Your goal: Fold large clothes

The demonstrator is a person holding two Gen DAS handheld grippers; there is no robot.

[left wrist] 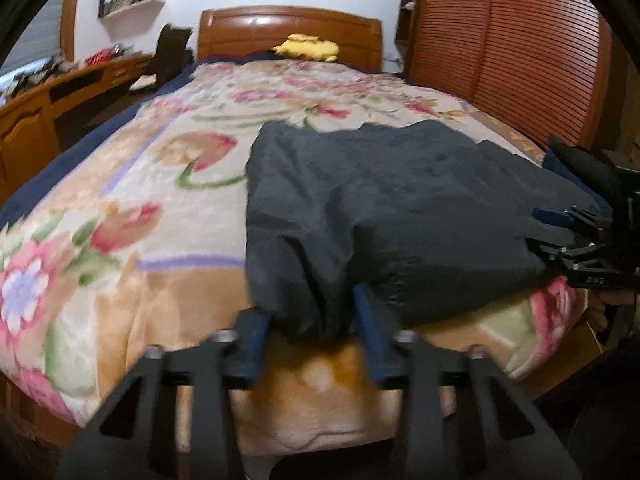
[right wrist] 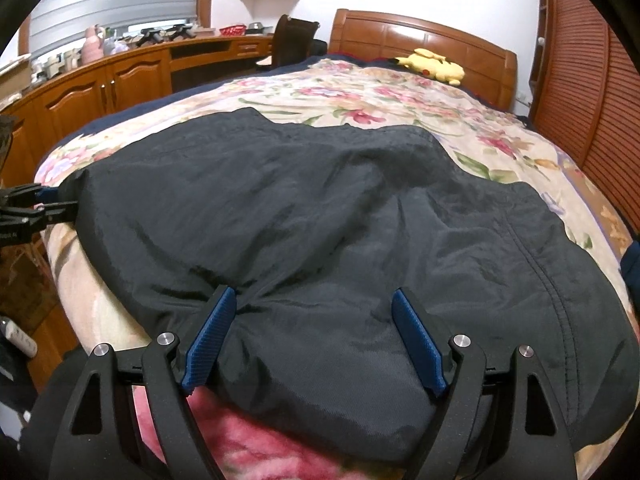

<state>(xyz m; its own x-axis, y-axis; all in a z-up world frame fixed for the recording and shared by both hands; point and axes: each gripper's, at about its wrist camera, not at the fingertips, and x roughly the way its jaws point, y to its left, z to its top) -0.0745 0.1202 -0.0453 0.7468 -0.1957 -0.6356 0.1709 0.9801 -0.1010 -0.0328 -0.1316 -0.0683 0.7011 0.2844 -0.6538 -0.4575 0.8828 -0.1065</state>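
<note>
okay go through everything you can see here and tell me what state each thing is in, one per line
Dark garment: spread on the bed, wrinkled, not yet folded.
Left gripper: open, fingers either side of the garment's near edge.
Right gripper: open, fabric between its fingers.
Floral blanket: laid flat over the bed.
Yellow plush toy: lying by the headboard.

Matt black woven jacket (right wrist: pixel 320 216), seemingly nylon; fuzzy floral fleece blanket (left wrist: pixel 132 184); glossy varnished wooden headboard (right wrist: pixel 420 36); ribbed blue gripper pads (right wrist: pixel 416 336).
</note>
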